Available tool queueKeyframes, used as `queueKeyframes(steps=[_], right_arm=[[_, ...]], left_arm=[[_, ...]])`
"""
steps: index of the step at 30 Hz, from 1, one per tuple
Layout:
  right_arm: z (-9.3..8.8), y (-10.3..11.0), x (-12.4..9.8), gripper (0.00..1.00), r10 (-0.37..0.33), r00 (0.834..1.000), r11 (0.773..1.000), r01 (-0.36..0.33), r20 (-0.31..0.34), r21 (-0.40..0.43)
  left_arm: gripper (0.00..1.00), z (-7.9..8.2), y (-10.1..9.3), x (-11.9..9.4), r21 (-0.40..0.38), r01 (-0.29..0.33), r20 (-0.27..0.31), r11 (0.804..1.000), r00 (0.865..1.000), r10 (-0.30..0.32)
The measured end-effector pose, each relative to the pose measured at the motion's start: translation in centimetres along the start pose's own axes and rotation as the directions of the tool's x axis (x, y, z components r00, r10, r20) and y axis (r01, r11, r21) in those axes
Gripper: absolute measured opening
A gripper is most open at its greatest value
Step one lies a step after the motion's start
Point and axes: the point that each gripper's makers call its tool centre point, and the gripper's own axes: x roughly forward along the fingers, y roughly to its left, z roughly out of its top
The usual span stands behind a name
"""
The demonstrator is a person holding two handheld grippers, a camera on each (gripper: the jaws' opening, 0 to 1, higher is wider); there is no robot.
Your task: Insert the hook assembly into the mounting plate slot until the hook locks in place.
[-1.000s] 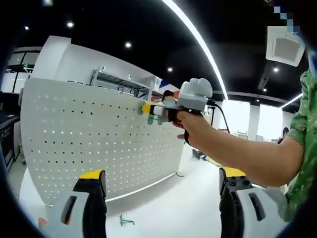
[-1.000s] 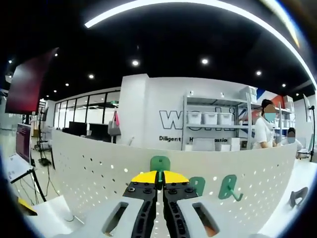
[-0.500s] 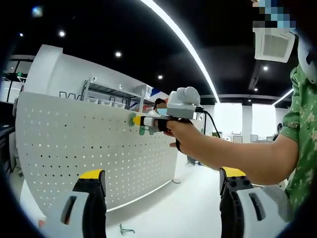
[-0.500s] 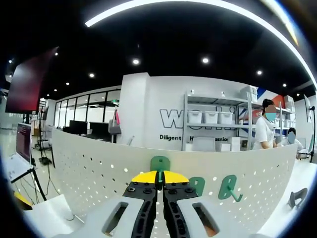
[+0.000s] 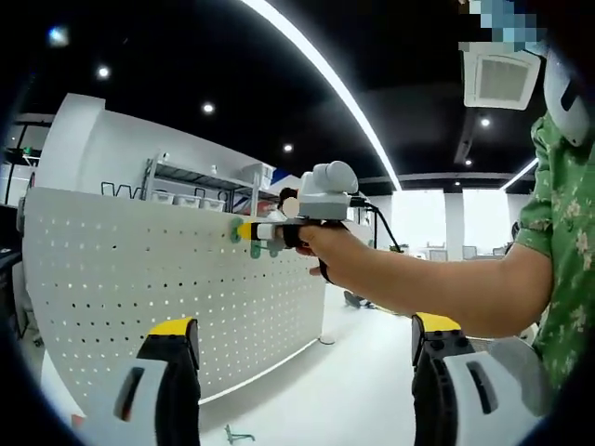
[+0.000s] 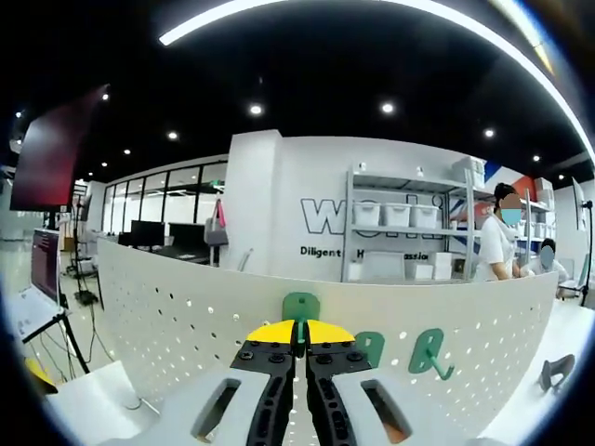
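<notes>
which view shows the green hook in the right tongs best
The right gripper view: the green hook sits dead centre, pinched in the right tongs against the pegboard. The left gripper view shows it small and distant, side-on.

Left gripper [image 5: 302,348] has its jaws spread wide apart. Right gripper [image 6: 299,327], jaws pressed together, also appears at eleven o'clock in the left gripper view, on an outstretched forearm [image 5: 437,288].
</notes>
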Motion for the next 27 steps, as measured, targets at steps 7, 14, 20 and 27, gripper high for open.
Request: queueKeyframes(steps=[7,14,20,27], right_arm=[[-0.02,-0.05,0.09,0.01,0.002,1.000,1.000,-0.002,-0.030,0.002],[-0.11,0.00,0.03,0.01,0.001,0.999,1.000,-0.001,-0.045,0.001],[-0.34,0.02,-0.17,0.01,0.007,0.998,1.000,-0.007,-0.058,0.006],[-0.30,0.01,-0.38,0.01,0.009,0.998,1.000,-0.008,-0.060,0.004]], left_arm=[[0.97,-0.34,0.06,-0.01,-0.004,0.001,-0.010,1.000,1.000,-0.001],[0.96,-0.68,0.01,-0.05,-0.011,0.003,-0.017,1.000,1.000,-0.003],[0.96,-0.63,0.02,0.00,-0.014,0.004,-0.015,1.000,1.000,-0.004],[0.95,-0.77,-0.18,0.07,-0.018,0.008,-0.019,1.000,1.000,-0.009]])
